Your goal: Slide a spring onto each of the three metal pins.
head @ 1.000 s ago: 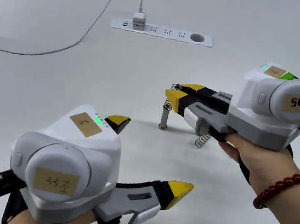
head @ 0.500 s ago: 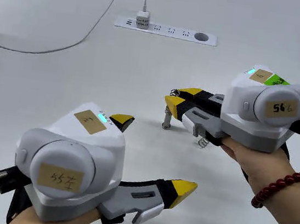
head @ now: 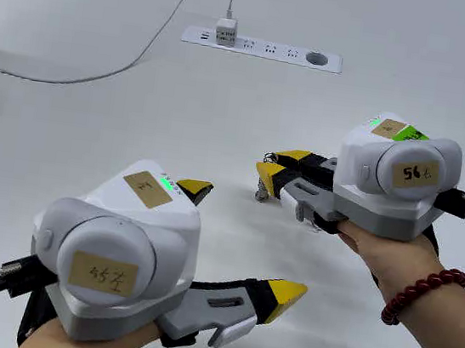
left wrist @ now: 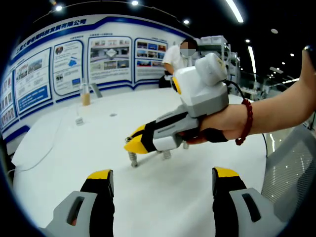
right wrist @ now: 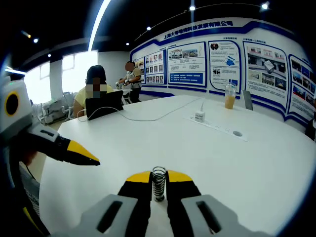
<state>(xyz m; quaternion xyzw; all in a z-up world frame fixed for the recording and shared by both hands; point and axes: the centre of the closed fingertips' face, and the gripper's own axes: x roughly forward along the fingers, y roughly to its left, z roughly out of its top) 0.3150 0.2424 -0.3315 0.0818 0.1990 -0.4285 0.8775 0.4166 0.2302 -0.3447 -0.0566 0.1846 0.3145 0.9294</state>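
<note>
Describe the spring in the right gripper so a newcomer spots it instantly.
On the white table, find the power strip, then come toward the person to the right gripper. A coiled metal spring sits upright between its yellow-tipped jaws. Unlike the pins on the table beneath, it is pinched in the gripper.

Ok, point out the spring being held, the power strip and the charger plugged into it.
spring [right wrist: 158, 181]: right gripper view, middle coils, between the jaws.
power strip [head: 270, 50]: head view, top face, mid-length.
charger [head: 226, 31]: head view, its white body.
</note>
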